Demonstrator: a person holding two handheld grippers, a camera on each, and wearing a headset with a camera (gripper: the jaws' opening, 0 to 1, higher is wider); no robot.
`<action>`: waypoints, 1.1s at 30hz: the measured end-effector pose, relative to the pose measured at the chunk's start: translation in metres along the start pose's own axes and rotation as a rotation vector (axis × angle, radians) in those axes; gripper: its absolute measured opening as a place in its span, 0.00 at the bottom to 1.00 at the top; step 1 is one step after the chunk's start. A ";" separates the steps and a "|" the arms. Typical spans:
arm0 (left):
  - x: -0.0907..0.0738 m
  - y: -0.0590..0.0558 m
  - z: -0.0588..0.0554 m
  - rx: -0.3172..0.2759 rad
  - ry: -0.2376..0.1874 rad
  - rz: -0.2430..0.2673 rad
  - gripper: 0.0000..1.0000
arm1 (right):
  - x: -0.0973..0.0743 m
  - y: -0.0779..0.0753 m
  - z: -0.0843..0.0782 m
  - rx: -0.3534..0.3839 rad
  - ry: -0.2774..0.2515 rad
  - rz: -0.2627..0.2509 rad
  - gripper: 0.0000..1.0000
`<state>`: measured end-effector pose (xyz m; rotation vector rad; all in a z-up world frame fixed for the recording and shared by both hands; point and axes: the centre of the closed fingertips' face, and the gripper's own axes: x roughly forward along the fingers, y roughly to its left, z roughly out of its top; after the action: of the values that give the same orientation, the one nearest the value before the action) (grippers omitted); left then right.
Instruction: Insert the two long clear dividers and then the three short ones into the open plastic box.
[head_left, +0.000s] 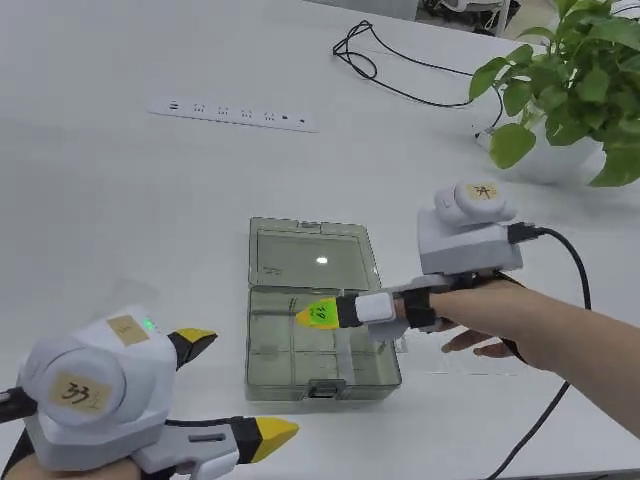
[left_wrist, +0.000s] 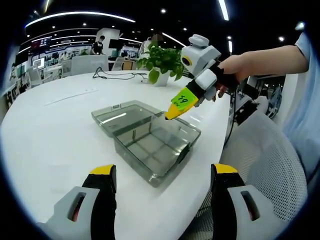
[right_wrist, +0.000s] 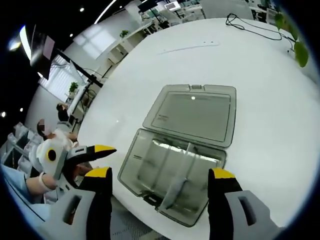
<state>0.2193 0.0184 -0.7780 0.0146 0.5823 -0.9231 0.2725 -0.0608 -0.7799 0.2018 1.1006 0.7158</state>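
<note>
- The left gripper (left_wrist: 162, 186) is hovering nearest, at the left front of the white table (head_left: 120, 210), short of the box. Its yellow-tipped jaws are standing spread apart with nothing between them.
- The open plastic box (head_left: 268, 345) is lying just beyond it, in the middle of the table, with its smoky clear base towards the near edge.
- One clear divider (right_wrist: 176, 181) is standing upright in the base, right of the middle and running near to far. Whether it is a long or a short one I cannot tell.
- The right gripper (right_wrist: 161, 173) is reaching in from the right and hanging over the base, above that divider. Its jaws are spread wide and gripping nothing, and a black lead (head_left: 572, 290) is trailing back from it.
- The lid (head_left: 312, 252) is lying flat on the table on the far side of the base, hinged open.
- Further back, left of centre, a white power strip (head_left: 235, 113) is lying flat.
- A looped black cable (head_left: 372, 62) is lying at the far side.
- A green potted plant (head_left: 565, 85) is standing at the far right.
</note>
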 end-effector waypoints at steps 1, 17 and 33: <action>-0.001 0.001 0.001 -0.004 -0.004 0.007 0.78 | -0.002 0.002 0.004 -0.023 -0.041 0.005 0.79; -0.011 0.016 0.007 -0.047 -0.029 0.068 0.78 | -0.030 -0.002 -0.010 -0.230 -0.216 0.010 1.00; -0.029 0.043 0.006 -0.117 -0.036 0.155 0.76 | -0.042 -0.012 -0.026 -0.554 -0.289 0.008 1.00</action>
<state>0.2409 0.0648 -0.7692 -0.0615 0.5924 -0.7368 0.2440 -0.1008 -0.7671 -0.1610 0.5974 0.9386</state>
